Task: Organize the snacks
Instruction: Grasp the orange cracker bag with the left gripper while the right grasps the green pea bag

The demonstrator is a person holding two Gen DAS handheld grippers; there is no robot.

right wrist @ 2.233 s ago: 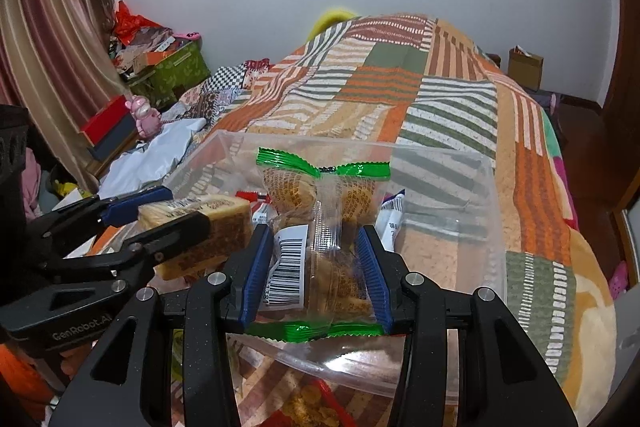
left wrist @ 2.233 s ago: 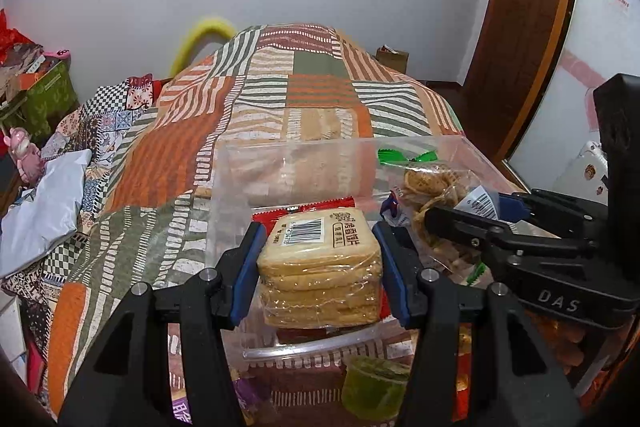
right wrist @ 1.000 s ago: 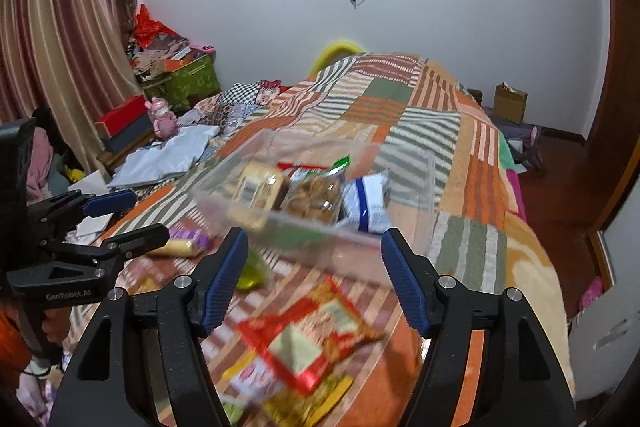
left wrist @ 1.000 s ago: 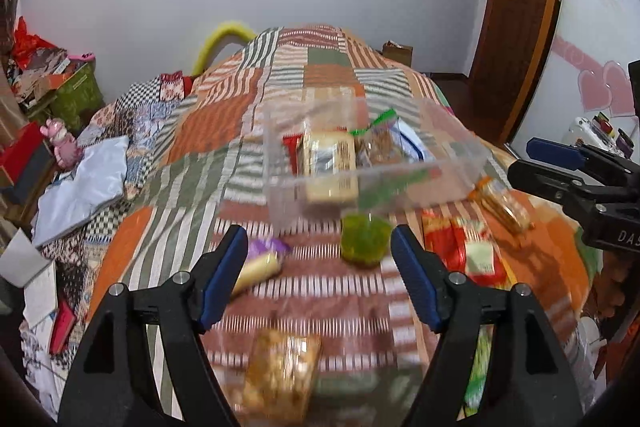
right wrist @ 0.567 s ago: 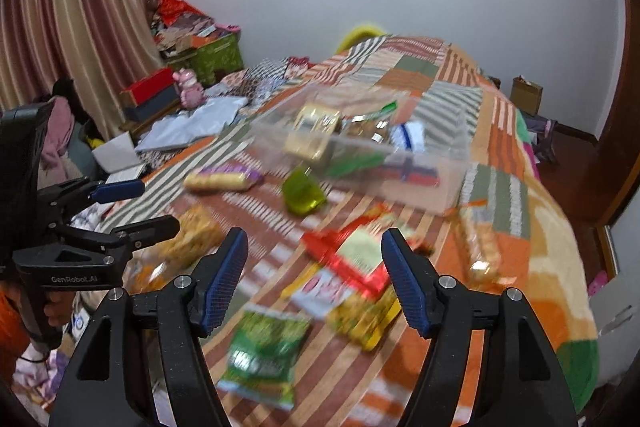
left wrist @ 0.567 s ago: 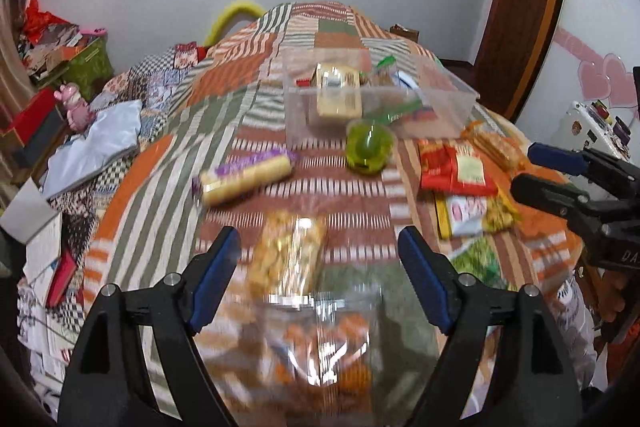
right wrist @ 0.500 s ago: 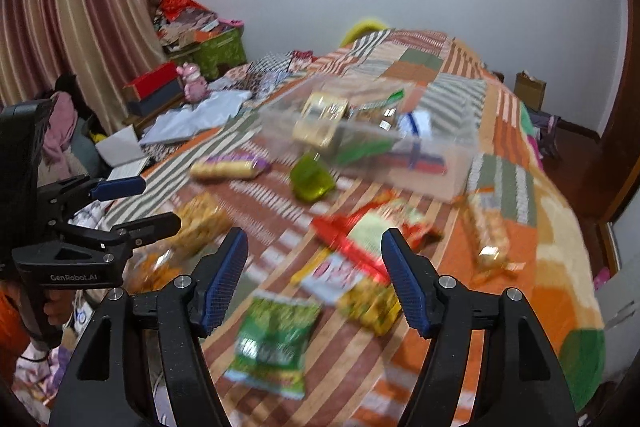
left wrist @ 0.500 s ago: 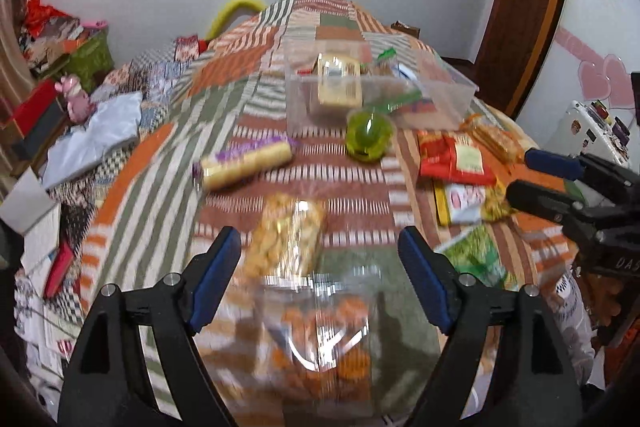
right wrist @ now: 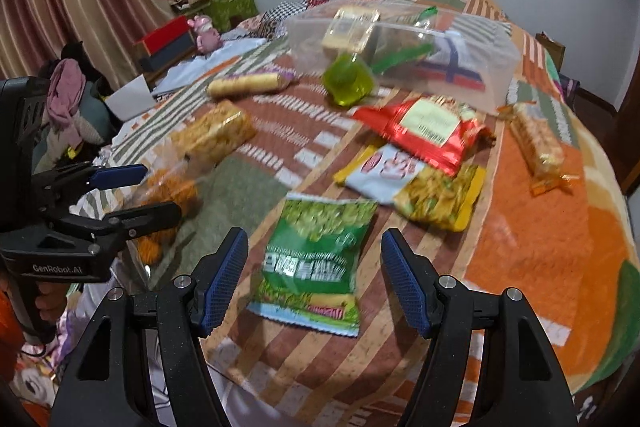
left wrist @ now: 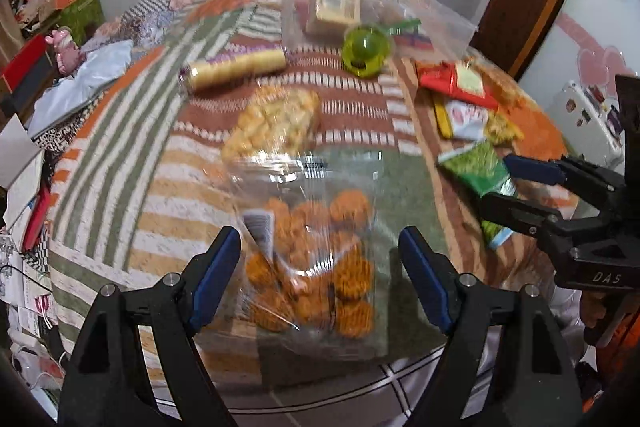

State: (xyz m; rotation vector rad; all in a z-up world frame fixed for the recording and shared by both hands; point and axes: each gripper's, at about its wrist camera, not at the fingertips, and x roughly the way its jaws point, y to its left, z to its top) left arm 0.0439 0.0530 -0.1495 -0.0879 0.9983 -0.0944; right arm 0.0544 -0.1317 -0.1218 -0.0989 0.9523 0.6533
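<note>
1. The left gripper (left wrist: 320, 267) has just widened; its jaws gape around a crinkly clear bag of orange biscuits (left wrist: 316, 259), untouched.
2. The right gripper (right wrist: 314, 277) jaws stand apart over a glossy green packet (right wrist: 316, 259) on the bed (right wrist: 532, 227).

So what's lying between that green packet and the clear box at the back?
In the right wrist view, between the green packet and the clear box lie a yellow-and-white packet and, partly on top of it, a red packet.
</note>
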